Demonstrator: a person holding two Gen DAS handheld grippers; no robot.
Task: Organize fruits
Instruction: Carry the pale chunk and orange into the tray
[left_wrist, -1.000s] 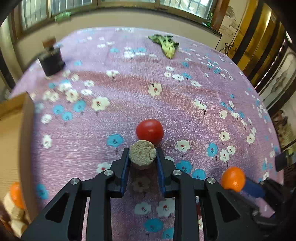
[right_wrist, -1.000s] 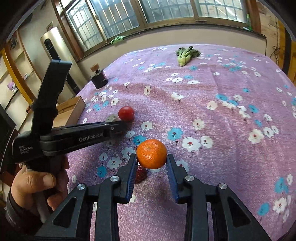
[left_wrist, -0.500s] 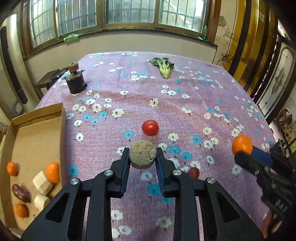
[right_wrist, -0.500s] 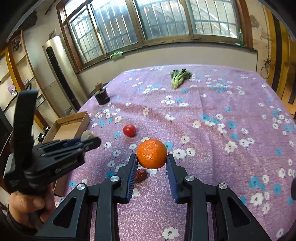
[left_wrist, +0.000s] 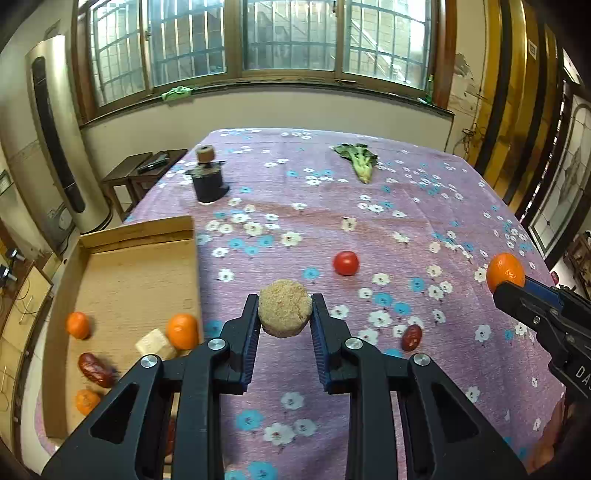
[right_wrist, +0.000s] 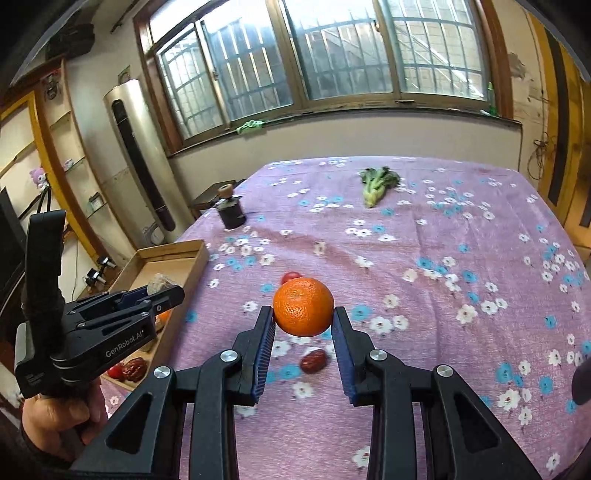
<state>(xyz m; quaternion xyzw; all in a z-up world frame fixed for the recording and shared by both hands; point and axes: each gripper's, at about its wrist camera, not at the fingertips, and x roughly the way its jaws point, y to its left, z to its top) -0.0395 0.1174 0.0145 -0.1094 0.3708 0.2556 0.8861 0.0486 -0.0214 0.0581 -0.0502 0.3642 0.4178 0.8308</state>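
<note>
My left fingers (left_wrist: 284, 314) pinch the crumbly cake (left_wrist: 283, 308) and my right fingers (right_wrist: 303, 321) the firm orange (right_wrist: 303, 306) at their widest, both above the counter (left_wrist: 369, 221), box (left_wrist: 140, 266) at nine o'clock.

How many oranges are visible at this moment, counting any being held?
4. One orange is in the right gripper. Three lie in the cardboard box: far left, by the right wall, near corner. The gripper may hide more.
</note>
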